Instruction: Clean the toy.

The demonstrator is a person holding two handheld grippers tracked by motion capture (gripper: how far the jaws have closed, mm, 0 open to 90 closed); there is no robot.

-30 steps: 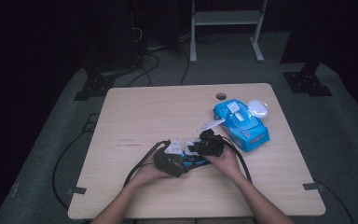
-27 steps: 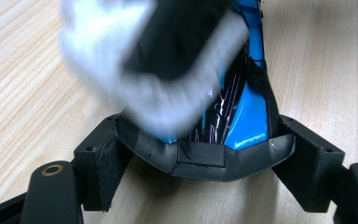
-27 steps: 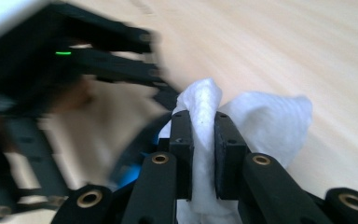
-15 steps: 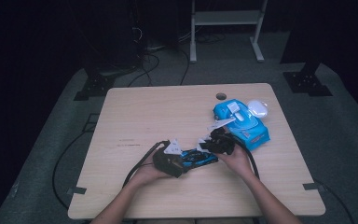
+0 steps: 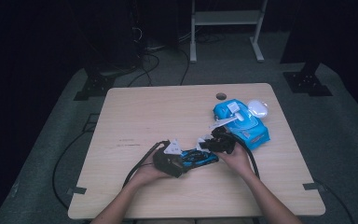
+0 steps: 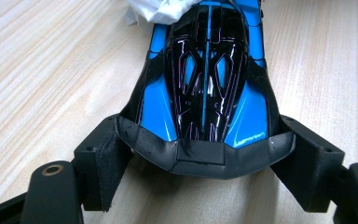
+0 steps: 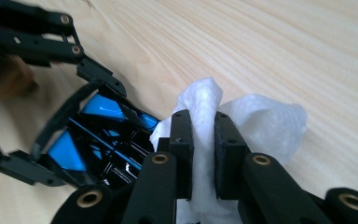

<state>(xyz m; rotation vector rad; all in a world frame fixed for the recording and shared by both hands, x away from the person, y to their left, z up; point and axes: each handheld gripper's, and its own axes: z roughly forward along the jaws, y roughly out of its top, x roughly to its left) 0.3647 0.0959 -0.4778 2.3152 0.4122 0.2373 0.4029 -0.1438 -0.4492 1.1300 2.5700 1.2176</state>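
Note:
A blue and black toy car (image 6: pixel 205 84) lies on the wooden table (image 5: pixel 158 112). My left gripper (image 6: pixel 205 163) is shut on the car's black end, a pad pressed on each side. In the high view the left gripper (image 5: pixel 185 161) sits near the table's front middle with the car (image 5: pixel 199 157) pointing right. My right gripper (image 7: pixel 204 140) is shut on a crumpled white wipe (image 7: pixel 261 116), which touches the far end of the car (image 7: pixel 98 140). In the high view the right gripper (image 5: pixel 206 142) is just right of the car.
A blue pack of wipes (image 5: pixel 244 122) lies at the right of the table, just beyond the right hand. A white oval object (image 5: pixel 258 108) rests beside the pack. A cable hole (image 5: pixel 221 96) is near the far edge. Cables trail from both grippers.
The right gripper with the wipe has shifted slightly to the right along the car. The left gripper and the car have stayed still.

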